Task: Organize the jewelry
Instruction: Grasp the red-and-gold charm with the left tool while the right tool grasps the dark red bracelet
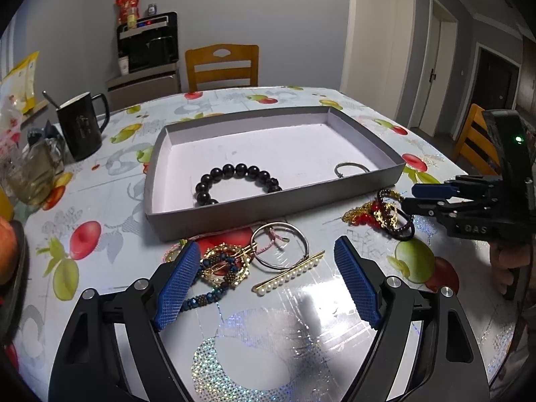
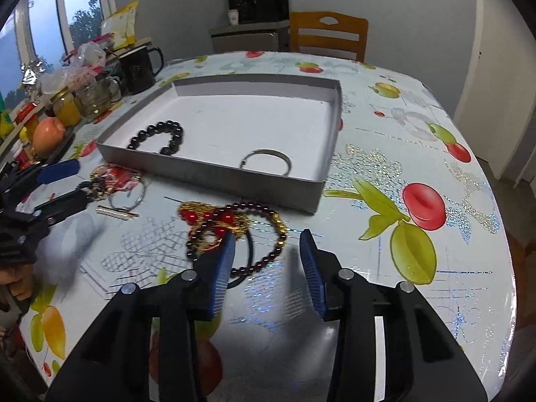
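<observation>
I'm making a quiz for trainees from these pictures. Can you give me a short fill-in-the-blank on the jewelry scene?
1. The black bead bracelet lies inside the grey ____.
2. Jewelry pieces already inside the tray: ____.
3. The pearl hair clip lies on the table between the fingers of the ____ gripper.
4. The mug is coloured ____.

Missing words: tray; two; left; black

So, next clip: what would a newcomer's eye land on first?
The grey tray mid-table, holding a black bead bracelet and a silver ring. Before it lie two jewelry heaps: a pearl clip between the open left gripper, and a red-gold tangle at the right gripper.
</observation>
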The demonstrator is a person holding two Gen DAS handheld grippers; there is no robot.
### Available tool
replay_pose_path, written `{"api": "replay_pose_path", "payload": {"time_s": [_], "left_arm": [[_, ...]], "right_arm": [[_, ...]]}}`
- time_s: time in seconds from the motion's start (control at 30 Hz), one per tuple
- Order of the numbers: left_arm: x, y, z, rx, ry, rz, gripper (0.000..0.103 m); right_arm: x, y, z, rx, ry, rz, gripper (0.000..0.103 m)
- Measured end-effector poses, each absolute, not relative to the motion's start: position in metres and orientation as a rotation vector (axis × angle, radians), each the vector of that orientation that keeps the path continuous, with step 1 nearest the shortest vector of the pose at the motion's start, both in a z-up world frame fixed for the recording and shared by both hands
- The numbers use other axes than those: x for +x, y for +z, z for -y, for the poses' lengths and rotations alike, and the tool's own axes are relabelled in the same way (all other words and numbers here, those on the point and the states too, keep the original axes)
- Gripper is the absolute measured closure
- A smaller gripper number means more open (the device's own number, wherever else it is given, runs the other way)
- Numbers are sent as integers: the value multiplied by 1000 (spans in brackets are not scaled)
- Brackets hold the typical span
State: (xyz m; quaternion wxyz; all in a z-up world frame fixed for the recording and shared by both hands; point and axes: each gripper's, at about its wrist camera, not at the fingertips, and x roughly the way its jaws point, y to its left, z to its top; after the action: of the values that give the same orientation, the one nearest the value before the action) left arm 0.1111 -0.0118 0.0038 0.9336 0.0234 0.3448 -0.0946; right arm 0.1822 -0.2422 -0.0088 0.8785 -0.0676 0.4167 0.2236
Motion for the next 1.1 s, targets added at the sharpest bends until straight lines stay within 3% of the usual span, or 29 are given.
{"api": "replay_pose_path", "payload": {"time_s": [0.13,0.2,0.23,0.7,1.1], "left_arm": [[111,4,13,57,-185,-704,21],[111,4,14,63,-182,-702,21],[110,4,15,66,-181,-701,21],[107,3,36,122,-212,-711,21],[123,-3,114,290,-332,-754,21]], "right_arm": [[189,-13,242,-125,477,-902,81],[189,-14,243,-118,484,-911,95],[189,-14,243,-112,489,-911,96],[147,27,265,-45,572,-767,97],[140,5,301,-4,537,-828,97]]}}
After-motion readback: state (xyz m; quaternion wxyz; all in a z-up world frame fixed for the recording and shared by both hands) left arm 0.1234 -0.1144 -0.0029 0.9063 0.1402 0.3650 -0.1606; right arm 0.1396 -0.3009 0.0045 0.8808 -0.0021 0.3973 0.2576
